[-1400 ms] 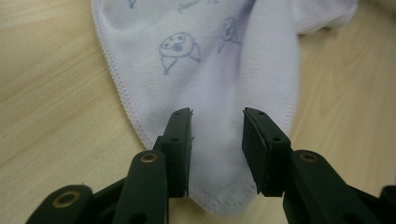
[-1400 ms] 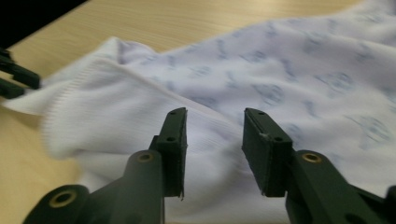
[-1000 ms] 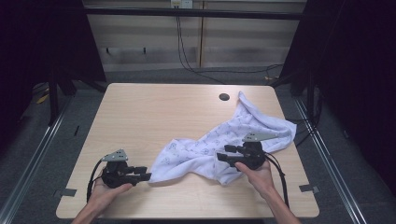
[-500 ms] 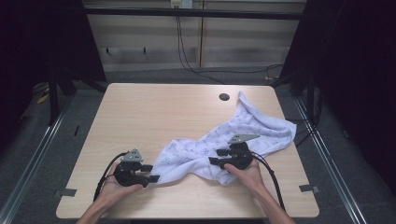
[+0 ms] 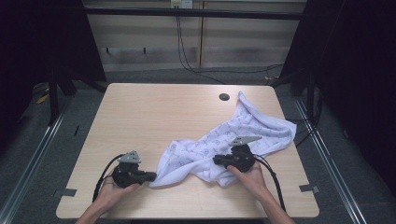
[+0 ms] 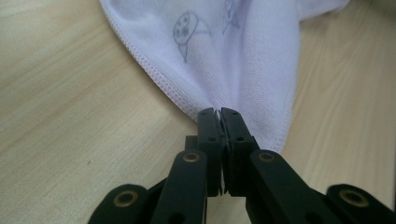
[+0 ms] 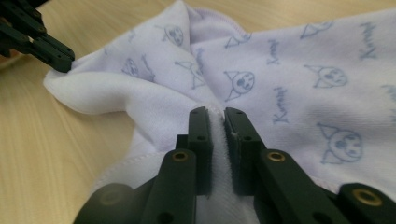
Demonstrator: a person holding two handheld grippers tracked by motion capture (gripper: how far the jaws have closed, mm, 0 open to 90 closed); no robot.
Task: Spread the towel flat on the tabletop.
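towel (image 5: 233, 135) lies crumpled, long axis near-left to far-right across table (image 5: 154, 107) | my left gripper (image 6: 220, 114) clamped on its near-left corner | right gripper (image 7: 217, 116) pinching a near-edge fold — i'd spread the two apart

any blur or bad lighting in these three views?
High view: evenly lit table, surroundings nearly black, towel soft but readable. Left gripper view: left hand-held gripper sharp at the tips, towel print beyond slightly soft. Right gripper view: right hand-held gripper fairly crisp, nearest bolts blurred, far print hazy. No glare.
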